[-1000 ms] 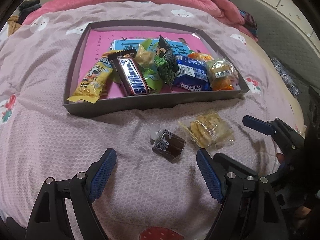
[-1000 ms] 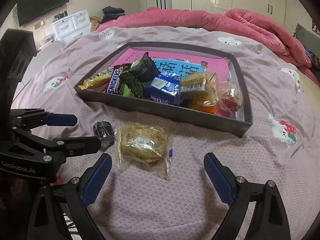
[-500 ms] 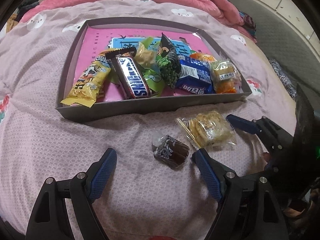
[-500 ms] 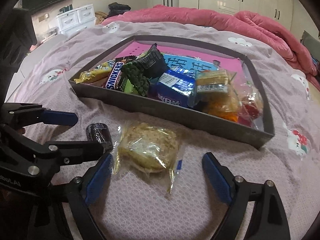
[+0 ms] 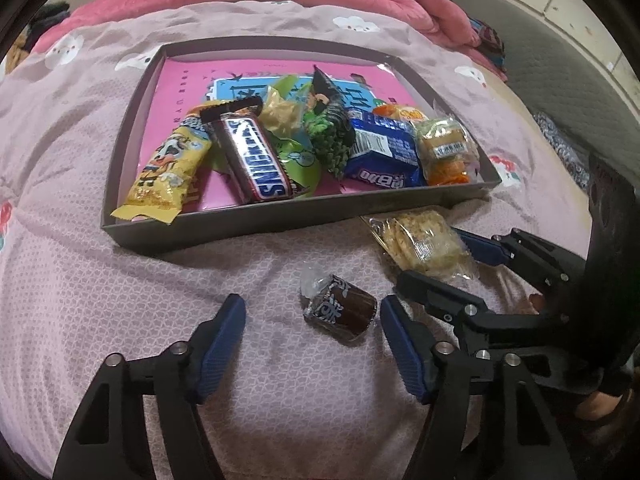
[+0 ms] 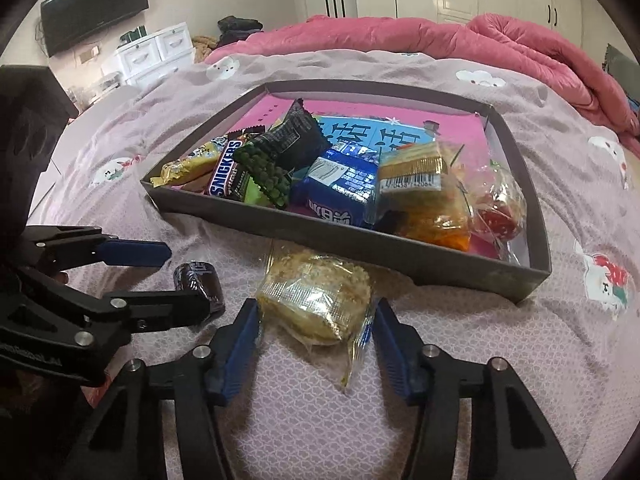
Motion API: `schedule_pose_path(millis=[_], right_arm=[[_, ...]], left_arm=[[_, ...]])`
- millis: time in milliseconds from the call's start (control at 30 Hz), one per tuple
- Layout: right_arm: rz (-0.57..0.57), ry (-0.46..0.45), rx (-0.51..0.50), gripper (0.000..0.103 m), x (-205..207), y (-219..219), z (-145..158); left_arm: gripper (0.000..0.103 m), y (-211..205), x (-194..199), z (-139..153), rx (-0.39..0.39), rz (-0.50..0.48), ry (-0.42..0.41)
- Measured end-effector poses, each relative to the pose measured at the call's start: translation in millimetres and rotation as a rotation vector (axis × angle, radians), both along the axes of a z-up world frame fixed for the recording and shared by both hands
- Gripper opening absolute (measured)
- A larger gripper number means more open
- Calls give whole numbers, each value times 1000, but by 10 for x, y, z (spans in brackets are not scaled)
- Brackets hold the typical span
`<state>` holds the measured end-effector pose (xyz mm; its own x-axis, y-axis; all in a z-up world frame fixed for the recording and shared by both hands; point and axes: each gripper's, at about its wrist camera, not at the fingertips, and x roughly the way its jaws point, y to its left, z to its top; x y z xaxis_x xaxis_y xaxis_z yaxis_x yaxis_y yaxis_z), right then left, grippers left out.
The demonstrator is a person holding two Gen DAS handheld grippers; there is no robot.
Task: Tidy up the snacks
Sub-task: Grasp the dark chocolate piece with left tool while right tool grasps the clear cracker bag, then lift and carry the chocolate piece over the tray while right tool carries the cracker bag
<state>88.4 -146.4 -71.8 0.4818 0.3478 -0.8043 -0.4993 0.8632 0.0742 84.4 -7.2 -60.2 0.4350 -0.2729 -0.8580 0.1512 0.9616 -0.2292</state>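
Observation:
A dark-wrapped chocolate candy lies on the lilac bedsheet between the fingers of my left gripper, close to the right-hand pad. The jaws are closing and the left-hand pad stands clear of it. A clear packet of crumbly biscuit lies just before the grey tray. My right gripper is closing on it, with both blue pads against the wrapper. The tray holds a Snickers bar, a yellow packet, a blue packet and several more snacks.
The two grippers work side by side, the left gripper just left of the biscuit packet. A pink duvet is bunched at the far side of the bed. White drawers and a wall TV stand beyond.
Both pairs of jaws have narrowed. The right gripper has slid forward until its pads flank the biscuit packet. The left gripper has edged up to the chocolate candy.

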Motion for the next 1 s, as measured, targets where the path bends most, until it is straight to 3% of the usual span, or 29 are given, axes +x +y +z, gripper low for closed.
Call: schedule_pose_path(millis=[200,500,633,1000], right_arm=[[-5,15,22,51,10,-42,12],[2,27,42,53,57,-42,-28],[19,2,20,50,30,3,-11],[23,-14,108,48,-79,-83,211]], left_arm=[[50,-87,-2,-29,8,-32,9],[39,-68,56,-63,-29,-35,10],[38,-62,67,-61,-38,-32,6],[37,26,-77,87,-64,-16,-16]])
